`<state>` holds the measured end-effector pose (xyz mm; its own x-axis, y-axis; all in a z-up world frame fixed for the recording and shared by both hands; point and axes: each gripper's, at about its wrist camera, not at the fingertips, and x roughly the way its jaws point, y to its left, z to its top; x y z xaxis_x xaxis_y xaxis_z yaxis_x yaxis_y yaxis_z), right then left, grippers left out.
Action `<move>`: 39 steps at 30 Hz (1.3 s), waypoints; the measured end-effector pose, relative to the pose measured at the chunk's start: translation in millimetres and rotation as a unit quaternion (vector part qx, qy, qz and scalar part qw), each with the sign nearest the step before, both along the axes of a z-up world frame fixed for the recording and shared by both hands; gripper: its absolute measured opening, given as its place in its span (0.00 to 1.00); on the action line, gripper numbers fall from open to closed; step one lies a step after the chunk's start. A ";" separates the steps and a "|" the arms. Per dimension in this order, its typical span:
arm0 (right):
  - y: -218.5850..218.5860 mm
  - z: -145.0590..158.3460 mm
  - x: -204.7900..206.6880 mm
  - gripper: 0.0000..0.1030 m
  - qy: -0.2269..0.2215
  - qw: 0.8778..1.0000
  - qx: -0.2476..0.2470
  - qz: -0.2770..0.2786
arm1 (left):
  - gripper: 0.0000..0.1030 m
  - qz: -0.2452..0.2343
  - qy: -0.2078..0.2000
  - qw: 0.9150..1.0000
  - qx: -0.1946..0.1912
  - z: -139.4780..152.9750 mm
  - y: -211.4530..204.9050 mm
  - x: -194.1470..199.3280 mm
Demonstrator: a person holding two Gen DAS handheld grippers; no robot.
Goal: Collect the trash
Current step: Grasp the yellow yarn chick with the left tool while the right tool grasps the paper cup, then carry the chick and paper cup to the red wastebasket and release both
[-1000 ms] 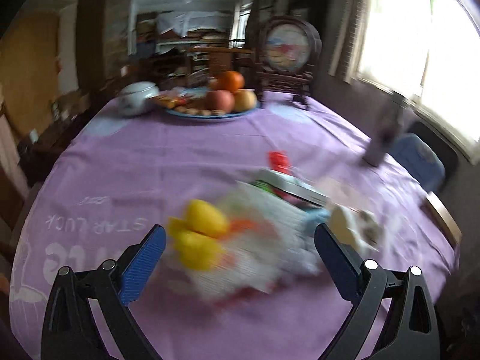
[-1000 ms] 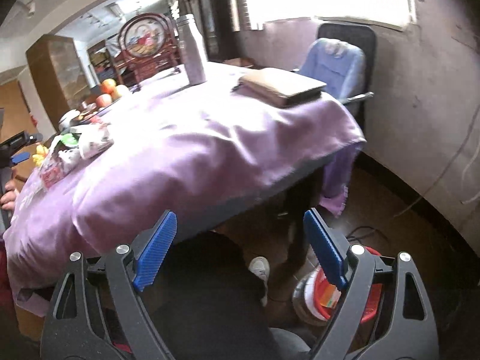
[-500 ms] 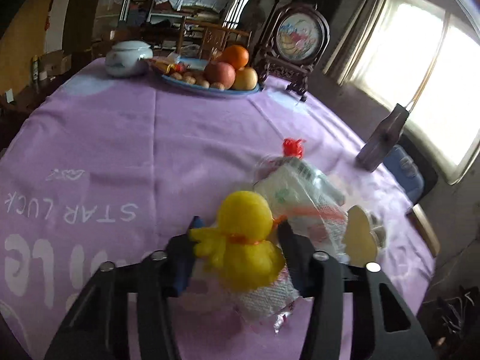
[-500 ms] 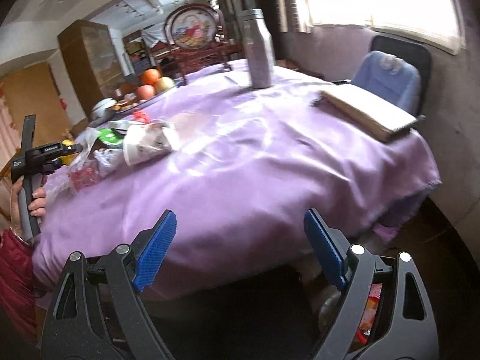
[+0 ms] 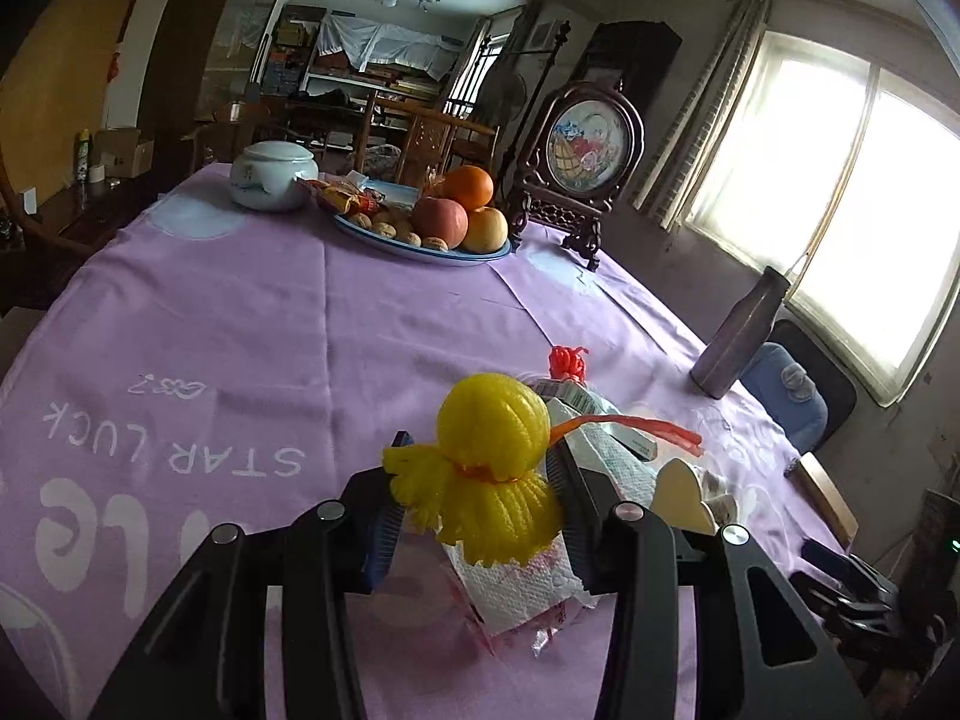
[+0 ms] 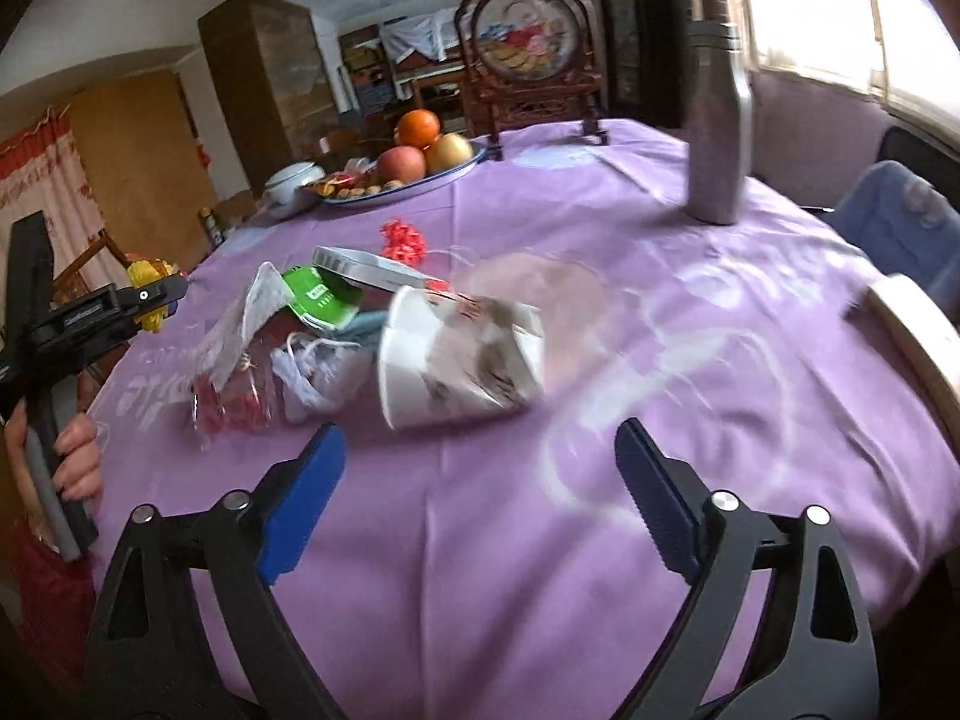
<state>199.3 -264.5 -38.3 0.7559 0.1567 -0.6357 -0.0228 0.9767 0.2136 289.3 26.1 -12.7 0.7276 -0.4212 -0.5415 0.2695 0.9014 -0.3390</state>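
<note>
My left gripper [image 5: 477,450] is shut on a yellow foam net [image 5: 492,468], its pads pressing the net's sides just above the purple tablecloth [image 5: 240,330]. In the right wrist view that gripper [image 6: 144,294] sits at the far left with the yellow net [image 6: 141,270] in it. Beside it lies a trash pile: a tipped paper cup [image 6: 462,360], a green packet [image 6: 321,297], a white box [image 6: 372,270], a red ribbon [image 6: 408,240], crumpled tissue [image 5: 522,582] and a red wrapper [image 6: 234,402]. My right gripper [image 6: 480,456] is open, hovering just in front of the cup with nothing between its fingers.
A fruit plate [image 5: 420,240], a white lidded jar [image 5: 273,174] and a framed ornament [image 5: 591,144] stand at the far end. A steel bottle [image 6: 717,120] stands at the right, near a blue chair [image 5: 786,396]. A wooden board [image 6: 918,330] lies at the table's right edge.
The left gripper's jaws have shut on the yellow net. The right gripper has swung from beside the table's edge to over the tabletop, close to the paper cup.
</note>
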 end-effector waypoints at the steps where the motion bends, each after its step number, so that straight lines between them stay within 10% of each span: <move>1: 3.6 -1.6 7.5 0.87 0.005 1.000 -0.002 0.002 | 0.44 -0.003 0.003 1.000 -0.003 -0.4 0.3 -0.1; 13: 17.3 -27.8 73.5 0.93 0.086 0.996 -0.014 0.019 | 0.43 -0.022 0.016 1.000 -0.008 -5.3 -3.9 1.4; 16: 13.2 -27.6 72.3 0.79 0.080 0.997 0.001 0.017 | 0.43 -0.024 0.017 1.000 -0.005 -6.6 -5.1 0.9; 39: -66.0 23.9 -93.1 0.79 -0.068 0.993 0.026 -0.093 | 0.43 -0.077 0.003 0.997 0.010 -10.7 -45.5 -51.7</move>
<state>106.2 -330.6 -14.5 0.8532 0.0368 -0.5204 0.1242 0.9545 0.2711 237.6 -19.4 -23.4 0.6519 -0.5166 -0.5552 0.4021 0.8562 -0.3245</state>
